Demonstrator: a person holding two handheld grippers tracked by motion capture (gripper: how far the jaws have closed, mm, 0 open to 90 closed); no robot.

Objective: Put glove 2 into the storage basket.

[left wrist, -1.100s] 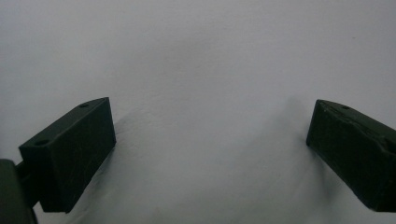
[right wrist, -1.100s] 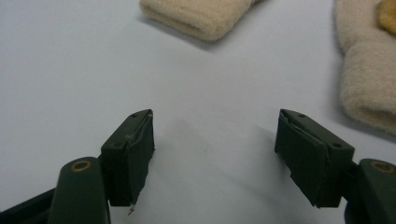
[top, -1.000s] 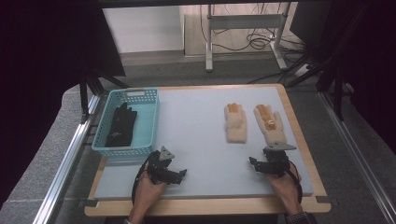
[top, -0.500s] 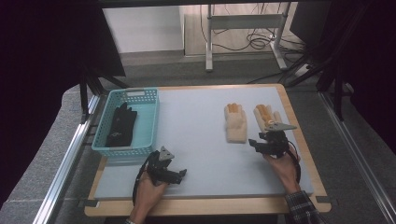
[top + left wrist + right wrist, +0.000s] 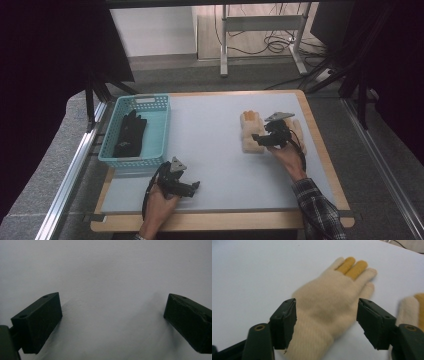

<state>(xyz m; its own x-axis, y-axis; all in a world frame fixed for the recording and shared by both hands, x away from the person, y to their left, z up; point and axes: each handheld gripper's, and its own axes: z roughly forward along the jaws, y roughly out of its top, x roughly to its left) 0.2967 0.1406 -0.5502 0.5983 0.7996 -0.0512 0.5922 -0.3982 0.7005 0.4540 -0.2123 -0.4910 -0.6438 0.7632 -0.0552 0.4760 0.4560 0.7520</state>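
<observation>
On right half of bench (image 5: 215, 150): cream knit glove (image 5: 329, 302) lies flat, palm down, two orange fingertips pointing away. Right gripper (image 5: 327, 325) straddles its cuff, fingers apart, just been opening wider, pads off wool. Second cream glove (image 5: 412, 307) just beside, right of first. Left gripper (image 5: 112, 315) near front edge over bare bench, fingers wide apart, empty. Black glove (image 5: 131, 132) in teal basket (image 5: 112, 155).
</observation>
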